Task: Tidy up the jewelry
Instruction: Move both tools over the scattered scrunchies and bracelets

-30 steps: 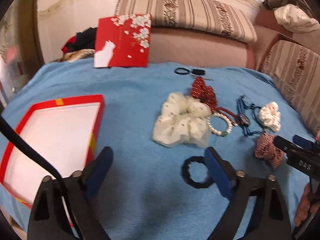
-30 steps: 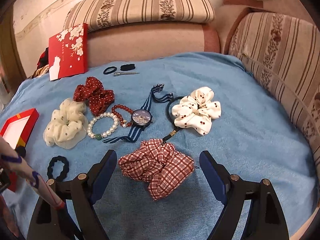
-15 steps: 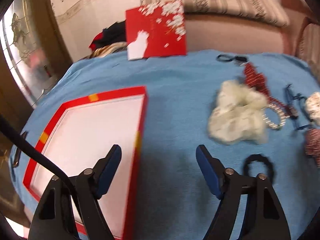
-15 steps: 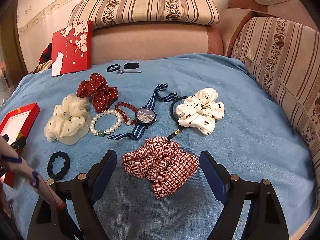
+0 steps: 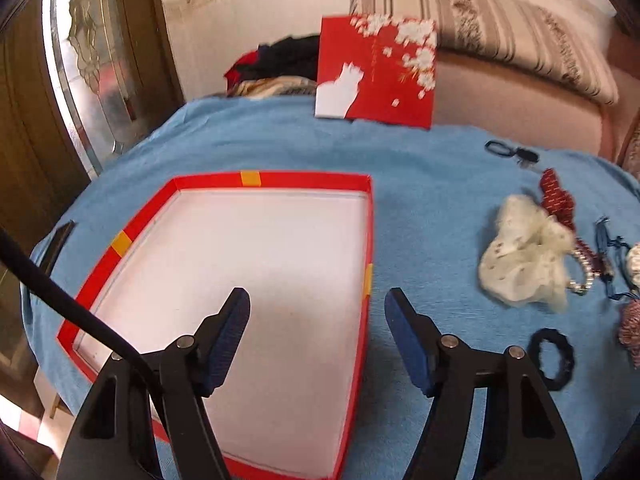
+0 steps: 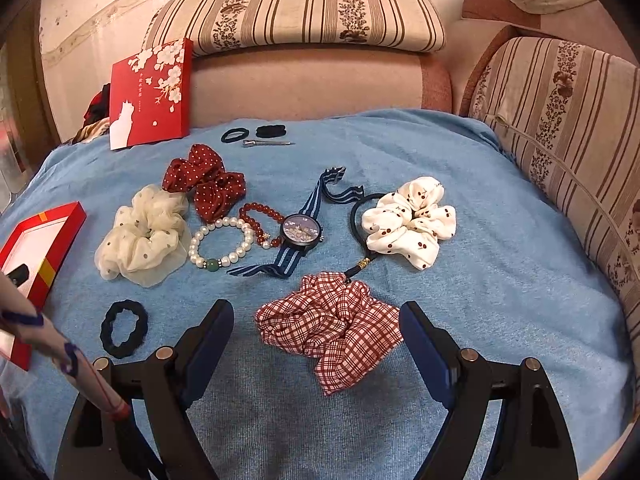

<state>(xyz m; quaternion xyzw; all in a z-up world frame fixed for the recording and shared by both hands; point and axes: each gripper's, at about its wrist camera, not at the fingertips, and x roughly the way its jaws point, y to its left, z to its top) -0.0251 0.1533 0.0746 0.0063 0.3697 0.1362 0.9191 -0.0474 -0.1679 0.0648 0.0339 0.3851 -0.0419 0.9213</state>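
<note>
A red-rimmed open box (image 5: 304,179) with a white bottom lies on the blue cloth; it also shows at the left edge of the right wrist view (image 6: 64,220). My left gripper (image 5: 318,304) is open and empty, straddling the box's right wall. My right gripper (image 6: 316,316) is open and empty, with a red plaid scrunchie (image 6: 332,328) between its fingers. Beyond lie a cream scrunchie (image 6: 140,236), a red dotted scrunchie (image 6: 208,184), a pearl bracelet (image 6: 222,240), a red bead bracelet (image 6: 260,216), a striped-band watch (image 6: 302,230), a white cherry scrunchie (image 6: 412,220) and a black hair tie (image 6: 124,328).
The red box lid (image 6: 152,92) with white blossoms leans on the sofa at the back. Small black hair ties (image 6: 256,133) and a metal clip (image 6: 264,143) lie near it. Striped sofa cushions (image 6: 568,128) border the cloth at the back and right. A cabinet (image 5: 80,80) stands at the left.
My left gripper has swung left, from over the scrunchies and black hair tie to over the box's right wall. The right gripper has barely moved.
</note>
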